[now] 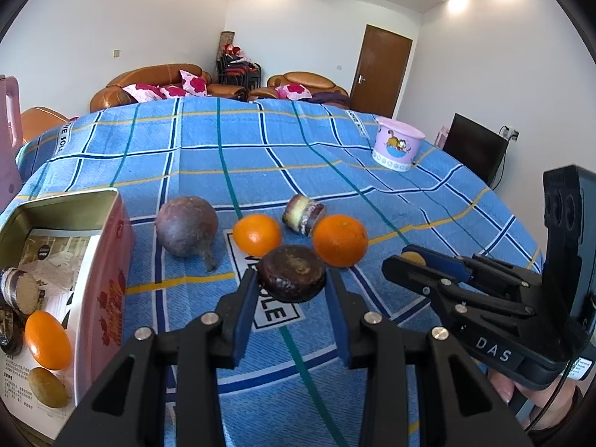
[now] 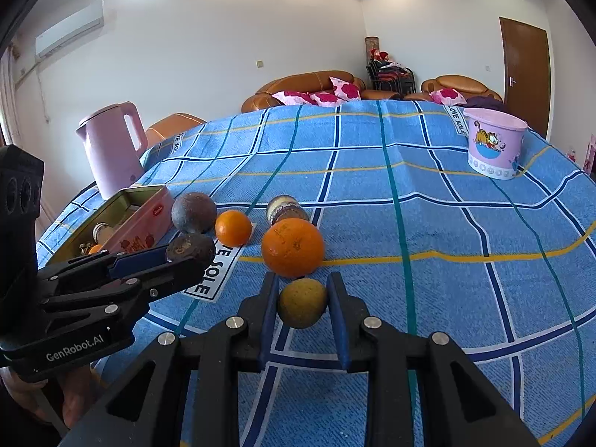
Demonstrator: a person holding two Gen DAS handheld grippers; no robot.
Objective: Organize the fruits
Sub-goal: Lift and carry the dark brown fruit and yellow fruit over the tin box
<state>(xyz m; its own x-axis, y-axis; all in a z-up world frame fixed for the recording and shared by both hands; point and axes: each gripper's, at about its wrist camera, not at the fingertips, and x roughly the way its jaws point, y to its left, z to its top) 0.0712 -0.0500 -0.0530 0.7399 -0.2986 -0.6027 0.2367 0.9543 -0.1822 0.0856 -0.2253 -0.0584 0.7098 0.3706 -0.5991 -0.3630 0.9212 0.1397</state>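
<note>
- Left wrist view: left gripper [image 1: 291, 279] pinching a dark brown round fruit [image 1: 291, 278], blue pads pressed on both its sides, above the blue checked cloth [image 1: 372, 171].
- Just beyond it, two oranges: a smaller orange [image 1: 257, 234] to the left, a bigger orange [image 1: 340, 240] to the right; a cut piece of fruit [image 1: 303, 214] behind and between them.
- Large purple round fruit [image 1: 187, 227] further left, beside the pink tin box [image 1: 111, 260].
- Inside the tin: an orange fruit [image 1: 47, 339], a greenish-brown fruit [image 1: 48, 387], other pieces too cropped to tell.
- Right wrist view: right gripper [image 2: 302, 302] clamped on a small yellow-green fruit [image 2: 302, 302], held just in front of the bigger orange.
- Pink kettle [image 2: 111, 149] behind the tin; cartoon-printed pink bucket [image 2: 493, 145] far right on the cloth.
</note>
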